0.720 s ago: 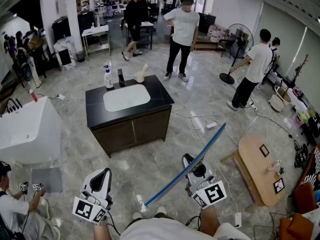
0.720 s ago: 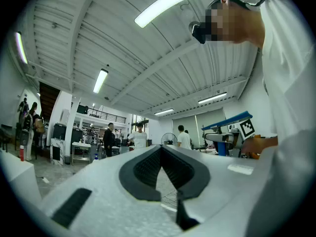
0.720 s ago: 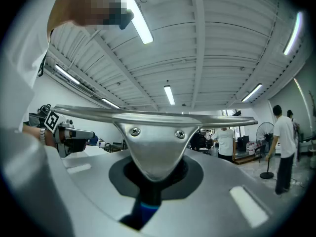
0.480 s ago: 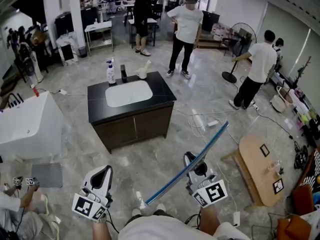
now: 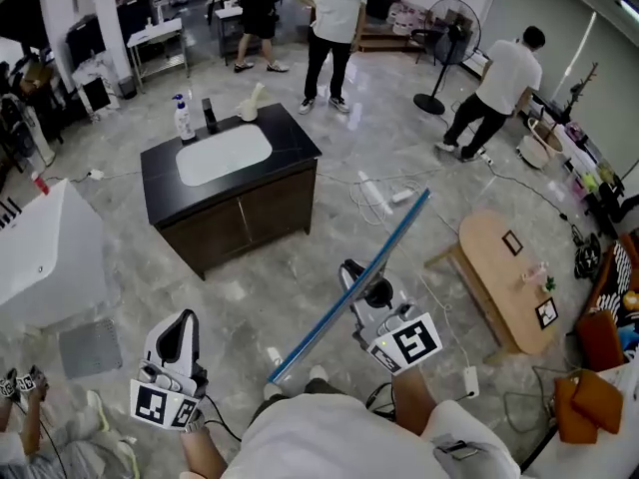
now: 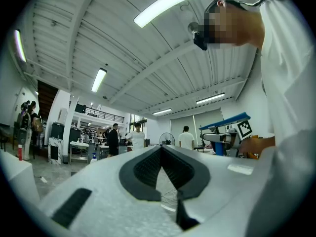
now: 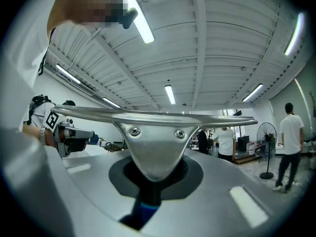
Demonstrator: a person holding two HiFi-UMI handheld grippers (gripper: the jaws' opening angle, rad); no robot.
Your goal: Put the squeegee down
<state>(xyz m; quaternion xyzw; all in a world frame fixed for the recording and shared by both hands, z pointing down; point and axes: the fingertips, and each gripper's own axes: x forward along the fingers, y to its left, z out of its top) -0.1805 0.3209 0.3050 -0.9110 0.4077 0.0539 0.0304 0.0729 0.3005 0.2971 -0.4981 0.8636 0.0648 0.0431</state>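
Observation:
The squeegee [image 5: 351, 285] has a long blue blade that slants from lower left to upper right over the floor, in front of me. My right gripper [image 5: 357, 279] is shut on its handle. In the right gripper view the metal head [image 7: 154, 138] and its wide blade bar stand straight across just beyond the jaws, with the blue handle [image 7: 143, 209] clamped between them. My left gripper [image 5: 180, 327] hangs lower left, apart from the squeegee; its tips meet and nothing is between them [image 6: 160, 149]. From the left gripper view the squeegee [image 6: 224, 123] shows at right.
A black sink cabinet [image 5: 255, 208] with a white basin and a spray bottle [image 5: 184, 118] stands ahead left. A low wooden table [image 5: 499, 292] is at right, a white tub [image 5: 40, 257] at left. Cables [image 5: 384, 193] lie on the floor. People [image 5: 326, 8] stand beyond.
The head view has swung, so the cabinet and the room sit further left and lower. The right gripper still holds the squeegee at the same slant. The left gripper stays shut.

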